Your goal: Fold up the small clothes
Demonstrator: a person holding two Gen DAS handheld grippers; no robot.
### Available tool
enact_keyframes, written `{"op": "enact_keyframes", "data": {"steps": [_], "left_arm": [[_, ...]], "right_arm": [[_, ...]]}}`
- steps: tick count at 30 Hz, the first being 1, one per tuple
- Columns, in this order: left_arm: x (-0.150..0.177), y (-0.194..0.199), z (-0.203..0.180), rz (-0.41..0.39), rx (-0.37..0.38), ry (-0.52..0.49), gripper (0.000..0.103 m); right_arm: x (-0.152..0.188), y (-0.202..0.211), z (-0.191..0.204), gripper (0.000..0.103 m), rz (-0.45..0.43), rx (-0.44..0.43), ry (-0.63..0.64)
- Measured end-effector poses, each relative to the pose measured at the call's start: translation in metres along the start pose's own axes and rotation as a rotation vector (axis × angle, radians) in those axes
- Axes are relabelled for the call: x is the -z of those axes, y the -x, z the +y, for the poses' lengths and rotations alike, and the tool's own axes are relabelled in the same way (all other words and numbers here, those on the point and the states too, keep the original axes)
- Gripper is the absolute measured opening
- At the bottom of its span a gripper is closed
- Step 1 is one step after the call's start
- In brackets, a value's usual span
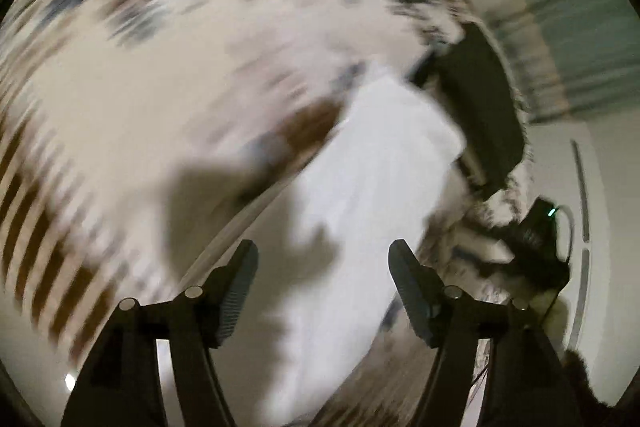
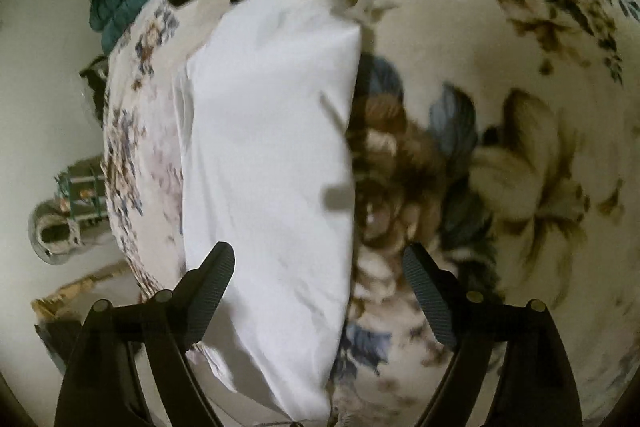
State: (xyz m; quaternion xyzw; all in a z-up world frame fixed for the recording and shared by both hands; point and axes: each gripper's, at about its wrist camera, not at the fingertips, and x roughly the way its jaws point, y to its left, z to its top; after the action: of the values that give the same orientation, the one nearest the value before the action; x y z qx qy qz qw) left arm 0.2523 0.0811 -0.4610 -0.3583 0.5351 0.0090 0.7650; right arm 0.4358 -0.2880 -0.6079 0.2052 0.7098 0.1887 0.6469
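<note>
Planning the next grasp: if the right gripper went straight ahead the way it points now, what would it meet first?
Most likely the white garment, folded on the floral bedspread. The right gripper has open, empty jaws and the cloth fills the line between them. How far away it lies is unclear.

garment: white cloth [image 2: 268, 155], plain, lightly creased
state: folded into a long narrow strip
place: flat on floral bedspread [image 2: 520, 155]
view: blurred in left wrist [image 1: 372, 187]

Left gripper [image 1: 323, 259] gapes above a blurred, seemingly folded white cloth [image 1: 372, 163].
</note>
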Motion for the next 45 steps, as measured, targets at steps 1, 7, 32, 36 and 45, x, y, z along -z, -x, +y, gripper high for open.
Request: {"op": "enact_keyframes", "data": {"steps": [1,7,32,36,45], "left_arm": [[-0.019,-0.014,-0.013,0.0,0.009,-0.039,0.066],[-0.129,-0.119,-0.055,0.088,0.053,-0.231,0.066],[-0.176,-0.159,-0.076,0.155,0.256,-0.52,0.005],[-0.172,-0.125,-0.072,0.115,0.286,-0.525,0.005],[-0.102,-0.05,-0.043,0.137,0.285,-0.473,0.012]], "right_arm": [[-0.005,0.0,-0.003,0.088,-0.012,-0.016,-0.007],[-0.057,-0.003,-0.019,0.088,-0.099,-0.131,-0.075],[-0.1,0.002,-0.018,0.004,-0.302,-0.309,-0.098],[-0.08,0.032,0.01,0.004,-0.332,-0.319,-0.013],[0.027,0.053,0.046,0.005,-0.302,-0.304,0.143]]}}
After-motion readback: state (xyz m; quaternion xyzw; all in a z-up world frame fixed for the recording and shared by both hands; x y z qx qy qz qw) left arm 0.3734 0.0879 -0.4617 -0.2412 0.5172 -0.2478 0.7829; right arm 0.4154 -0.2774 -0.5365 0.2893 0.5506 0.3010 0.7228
